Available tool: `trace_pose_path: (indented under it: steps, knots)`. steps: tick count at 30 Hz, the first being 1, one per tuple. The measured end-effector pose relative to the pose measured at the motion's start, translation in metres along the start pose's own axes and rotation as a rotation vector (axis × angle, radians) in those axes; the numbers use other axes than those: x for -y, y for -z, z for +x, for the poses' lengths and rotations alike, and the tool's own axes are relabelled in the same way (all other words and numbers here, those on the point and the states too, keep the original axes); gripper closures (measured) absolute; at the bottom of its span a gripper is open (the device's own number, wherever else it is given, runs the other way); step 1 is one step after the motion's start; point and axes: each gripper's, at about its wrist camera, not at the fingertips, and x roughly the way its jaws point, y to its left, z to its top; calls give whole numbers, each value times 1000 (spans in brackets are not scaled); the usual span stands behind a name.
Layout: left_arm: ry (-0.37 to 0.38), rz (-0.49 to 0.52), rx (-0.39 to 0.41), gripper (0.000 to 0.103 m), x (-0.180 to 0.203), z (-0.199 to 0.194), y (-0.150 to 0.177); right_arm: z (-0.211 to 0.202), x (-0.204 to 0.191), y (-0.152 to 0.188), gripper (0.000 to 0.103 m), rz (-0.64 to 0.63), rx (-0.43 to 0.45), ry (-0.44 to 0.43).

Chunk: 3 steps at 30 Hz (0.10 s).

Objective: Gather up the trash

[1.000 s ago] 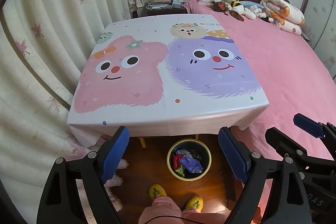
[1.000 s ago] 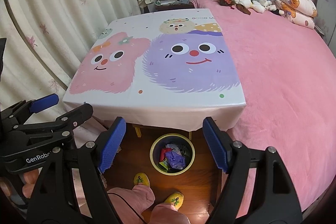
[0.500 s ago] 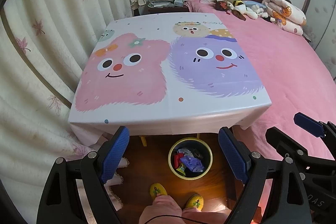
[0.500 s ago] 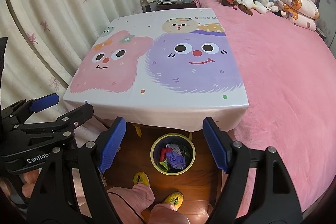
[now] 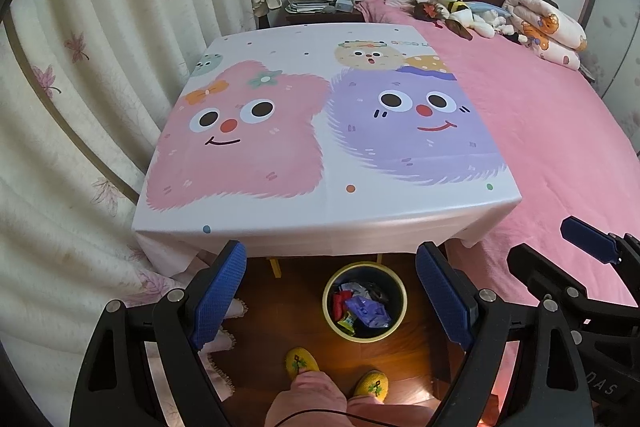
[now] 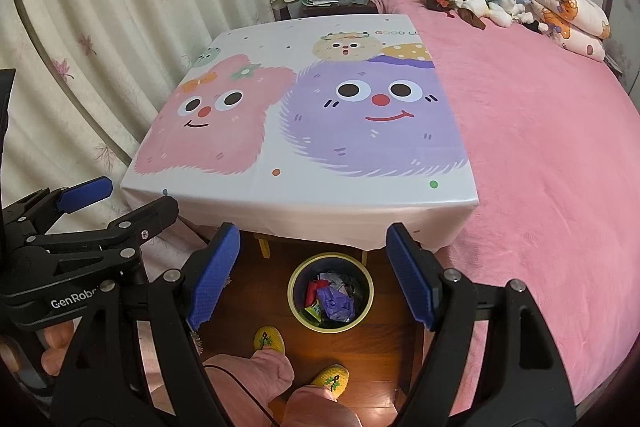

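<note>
Landmark: table (image 5: 328, 211), draped in a cartoon-monster tablecloth (image 5: 320, 131); its top carries nothing.

- Left of table: cream curtain (image 5: 100, 87) with leaf print, hanging to the floor.
- Near side, left: left gripper (image 5: 330, 295), fingers spread wide, holding nothing; held above the floor short of the table edge, probably idling because no loose trash shows.
- Below the table's near edge: trash bin (image 5: 394, 323), yellow-rimmed, on wooden floor (image 5: 280, 327); inside it, the collected trash (image 5: 364, 309), red, purple and green wrappers. Task appears complete or nearly so.
- Just nearer than the bin: a person's yellow slippers (image 5: 302, 363), pink trouser legs.
- Near side, right: right gripper (image 6: 312, 277), fingers likewise spread, empty, beside the left.
- Right of table: bed (image 5: 552, 147), pink cover touching the table's side.
- Beyond the table: bedside stand (image 5: 320, 13) stacked with papers; plush toys (image 5: 460, 11) on the bed.
</note>
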Motion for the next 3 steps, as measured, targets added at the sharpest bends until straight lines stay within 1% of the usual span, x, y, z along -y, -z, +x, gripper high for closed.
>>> trace_pose_path:
  steps: [3]
  knots:
    - [-6, -16, -6, 15, -8, 4, 3, 1, 0, 2, 29, 3, -3, 2]
